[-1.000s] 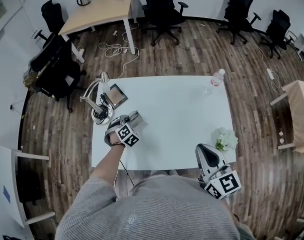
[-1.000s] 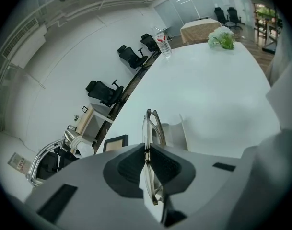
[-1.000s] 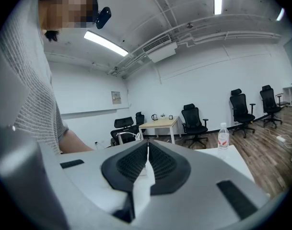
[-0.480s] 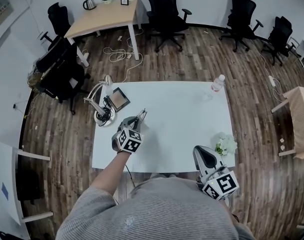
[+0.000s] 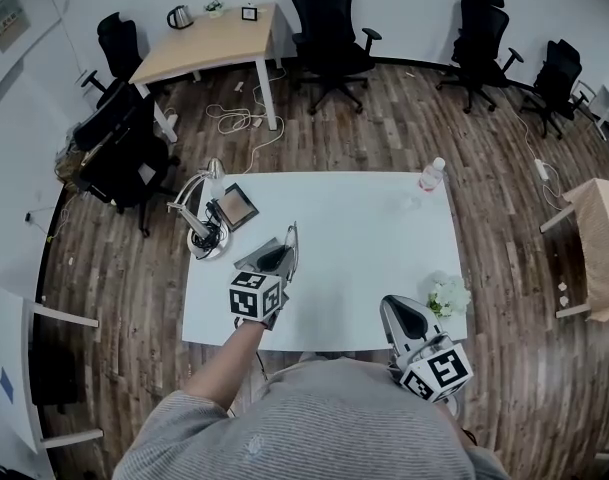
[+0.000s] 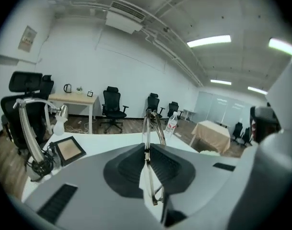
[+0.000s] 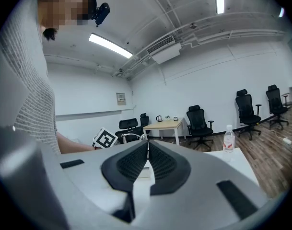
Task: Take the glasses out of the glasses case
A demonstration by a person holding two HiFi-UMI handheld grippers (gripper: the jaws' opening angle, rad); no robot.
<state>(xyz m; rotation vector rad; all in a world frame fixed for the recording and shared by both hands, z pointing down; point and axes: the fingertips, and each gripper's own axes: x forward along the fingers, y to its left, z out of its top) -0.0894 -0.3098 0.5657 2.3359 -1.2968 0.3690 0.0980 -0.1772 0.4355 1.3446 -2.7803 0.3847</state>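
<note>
Above the left half of the bench (image 5: 364, 228), the left claw (image 5: 282, 248) had risen from beside the lamp (image 5: 199, 213) and rolled, clamped on the folded glasses (image 6: 146, 126), which now hung in the air, probably already free of a case no view showed. Their long axis ran along the claw, jutting past its tips toward the bench's far edge. The right claw (image 5: 399, 313) waited closed and empty near the front edge.

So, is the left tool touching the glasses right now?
Touching. The left gripper view shows the left tool with its jaws closed on the thin frame of the glasses, which stick up between them.
</note>
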